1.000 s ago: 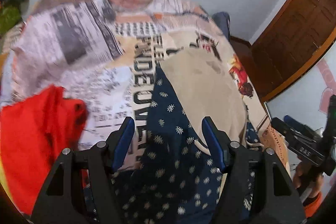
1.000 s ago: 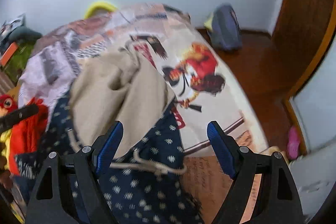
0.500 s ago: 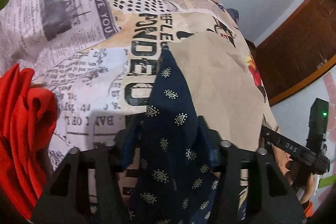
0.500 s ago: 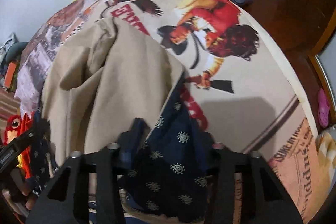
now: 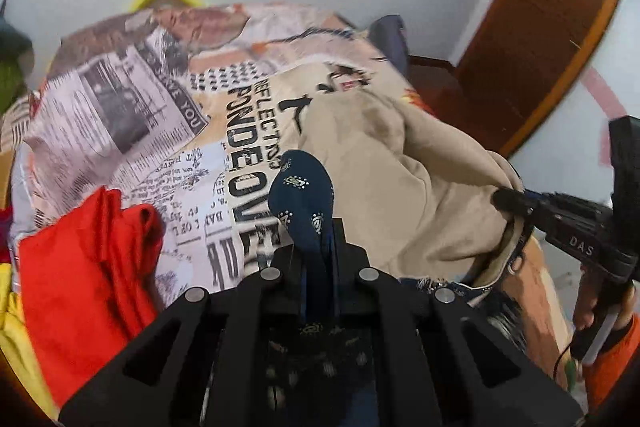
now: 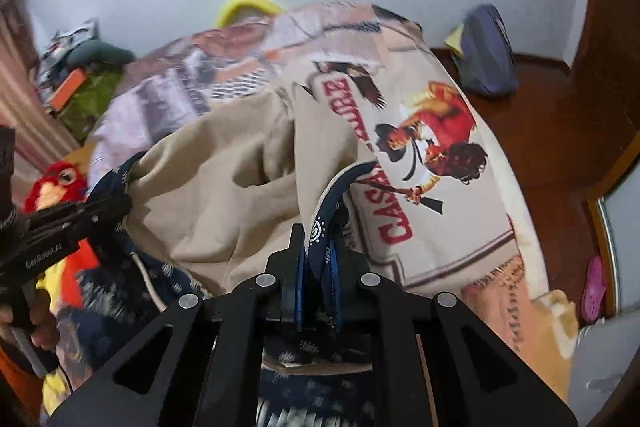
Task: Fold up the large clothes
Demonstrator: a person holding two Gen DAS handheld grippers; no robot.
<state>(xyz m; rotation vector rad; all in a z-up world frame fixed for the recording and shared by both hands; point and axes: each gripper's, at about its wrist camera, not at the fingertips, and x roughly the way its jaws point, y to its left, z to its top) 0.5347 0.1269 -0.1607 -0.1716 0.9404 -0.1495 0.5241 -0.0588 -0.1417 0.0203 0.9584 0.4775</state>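
Both grippers clamped on the navy garment!
We've got the left gripper (image 5: 316,251) and right gripper (image 6: 320,259) each pinching the navy patterned garment's (image 5: 302,201) edge, beige lining (image 6: 224,195) bunched at twelve o'clock over the bed (image 5: 120,115).

The navy patterned garment (image 5: 304,195) is running down between the left claw (image 5: 318,255) fingers and disappearing behind the black frame. In the right wrist view, the right claw (image 6: 320,267) is covering the pinched hem likewise. The beige lining (image 6: 224,187) is hiding much of the bed cover (image 6: 440,163). The red cloth (image 5: 88,267) is blurring toward the left edge.
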